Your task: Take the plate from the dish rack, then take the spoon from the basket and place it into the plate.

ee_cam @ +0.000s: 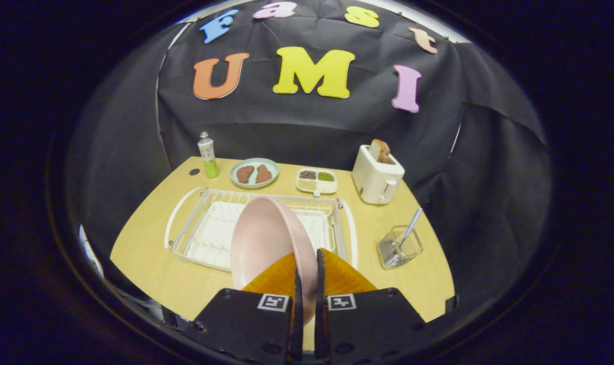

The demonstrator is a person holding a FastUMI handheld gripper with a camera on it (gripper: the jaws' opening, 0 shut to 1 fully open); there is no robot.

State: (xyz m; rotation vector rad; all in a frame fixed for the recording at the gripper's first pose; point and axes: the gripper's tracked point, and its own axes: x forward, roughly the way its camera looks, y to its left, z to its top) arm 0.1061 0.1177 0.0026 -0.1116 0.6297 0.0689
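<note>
A small green-and-white bottle [207, 155] is standing at the far left of the wooden table [150, 243], and just to its right a pale blue dish [254, 173] is carrying two brown patties. In front of these, the white wire dish rack [200, 223] is lying flat on the table, with its white tray showing through the wires. The pink plate [266, 238] is standing nearly on edge over the near right part of the rack, its hollow face turned to the left. The gripper [307, 261] is gripping the plate's near rim: its two fingers are drawn almost together, one pressing on each side of the thin rim, so the claw is clamped on the plate. Beyond the rack, a small divided tray [316, 181] is holding dark, green and pale fillings. Further right, a cream toaster [377, 175] is holding a slice of toast upright in its slot. Nearer and to the right of the rack, the clear wire basket [400, 247] is sitting on the table, and the spoon [411, 226] is leaning in it with its handle pointing up and to the right.
</note>
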